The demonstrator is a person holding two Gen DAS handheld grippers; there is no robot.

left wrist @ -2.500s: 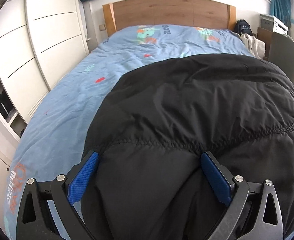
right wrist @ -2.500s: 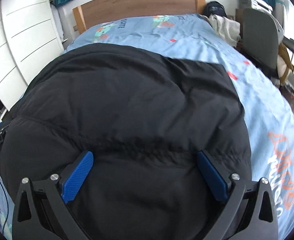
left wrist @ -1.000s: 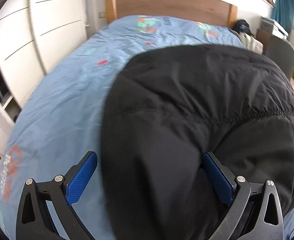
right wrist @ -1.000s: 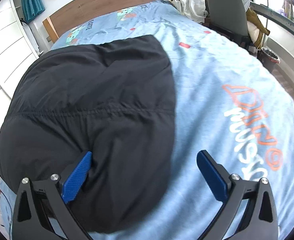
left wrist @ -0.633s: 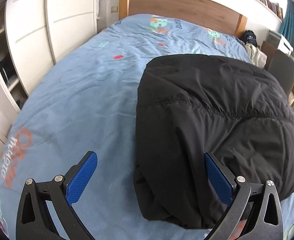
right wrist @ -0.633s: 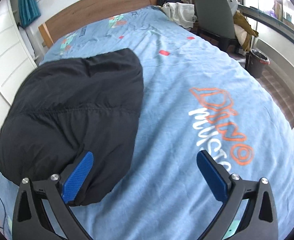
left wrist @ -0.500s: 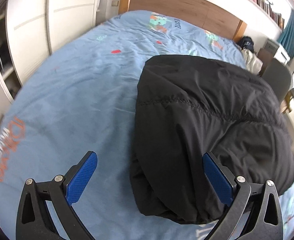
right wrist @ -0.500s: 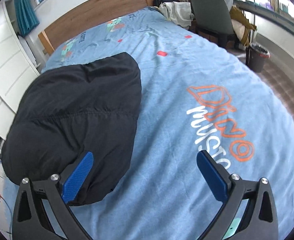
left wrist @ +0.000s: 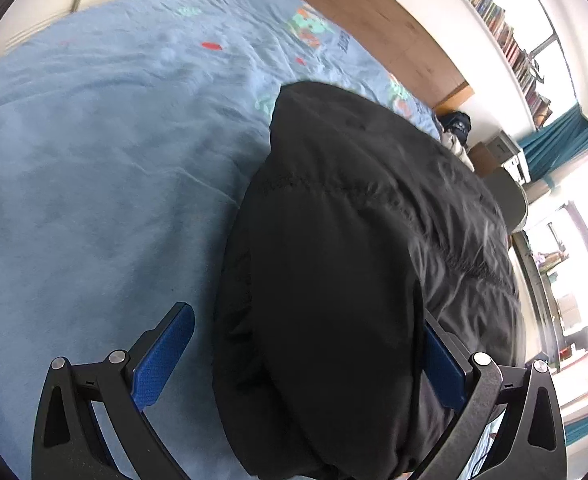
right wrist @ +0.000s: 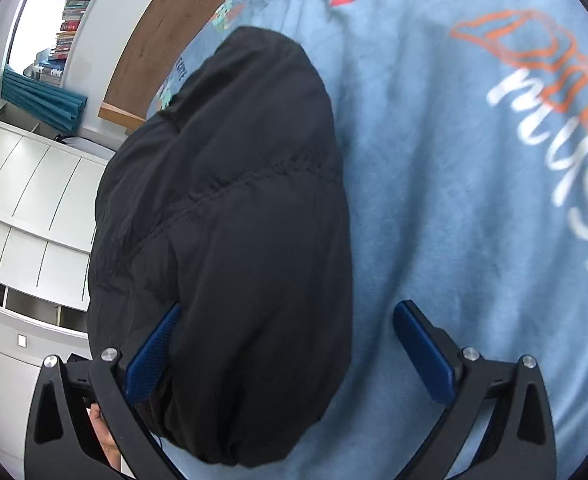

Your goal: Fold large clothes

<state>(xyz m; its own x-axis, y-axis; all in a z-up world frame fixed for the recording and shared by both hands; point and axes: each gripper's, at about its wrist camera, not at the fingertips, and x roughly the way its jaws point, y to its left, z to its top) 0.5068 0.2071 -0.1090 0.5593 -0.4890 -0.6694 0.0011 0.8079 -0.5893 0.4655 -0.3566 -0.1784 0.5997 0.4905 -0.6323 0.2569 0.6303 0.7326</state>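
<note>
A black puffy jacket (left wrist: 366, 248) lies folded in a thick bundle on the blue bed cover (left wrist: 93, 168). My left gripper (left wrist: 306, 344) is open, its jaws wide apart astride the jacket's near left edge, with the right finger partly hidden behind the fabric. In the right wrist view the jacket (right wrist: 229, 208) fills the left half. My right gripper (right wrist: 285, 344) is open over the jacket's near right edge, its left finger (right wrist: 153, 352) against the fabric and its right finger (right wrist: 422, 352) over the bare cover.
A wooden headboard (left wrist: 366, 12) stands at the far end of the bed. White wardrobe doors (right wrist: 25, 200) line one side. A grey chair (left wrist: 514, 196), a bookshelf (left wrist: 506, 36) and a bright window are on the other side. Orange and white lettering (right wrist: 554, 112) marks the cover.
Both grippers have tilted and rolled, and the views have swung. Each gripper has moved in to its own side of the jacket bundle. Both stayed open.
</note>
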